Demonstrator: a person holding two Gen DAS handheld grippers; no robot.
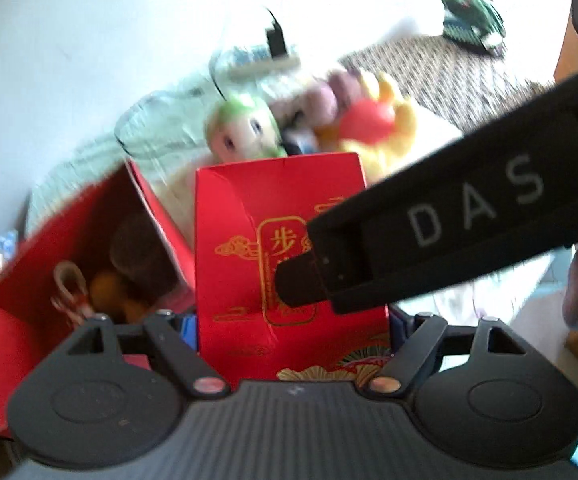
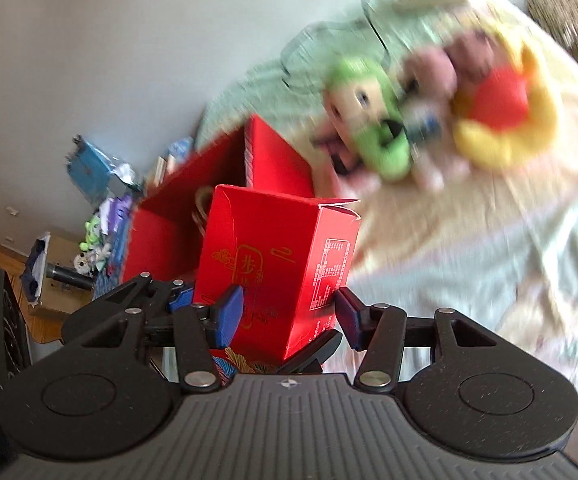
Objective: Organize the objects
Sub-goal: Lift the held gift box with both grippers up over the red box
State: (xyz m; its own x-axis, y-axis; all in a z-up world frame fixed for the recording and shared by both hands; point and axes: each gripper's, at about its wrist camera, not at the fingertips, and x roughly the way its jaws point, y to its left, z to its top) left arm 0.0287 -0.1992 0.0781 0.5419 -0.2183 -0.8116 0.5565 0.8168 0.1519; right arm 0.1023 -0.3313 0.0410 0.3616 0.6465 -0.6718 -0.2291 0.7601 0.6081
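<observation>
Holding red carton (image 2: 277, 276) upright: left gripper (image 1: 293, 320) clamped, right gripper (image 2: 289, 308) open astride; next, stow beside open red box (image 2: 193, 208).

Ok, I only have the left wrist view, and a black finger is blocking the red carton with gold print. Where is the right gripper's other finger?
Observer: The right gripper straddles one corner of the red carton with gold print. Its other blue pad sits by the side face, but I cannot tell whether it touches.
Operator: What is on that side face?
Observer: A white printed table, turned away from your camera.
Operator: Anything beyond the large open red box?
Observer: Past the large open red box, small toy figures, one of them green, lie by the white wall.
</observation>
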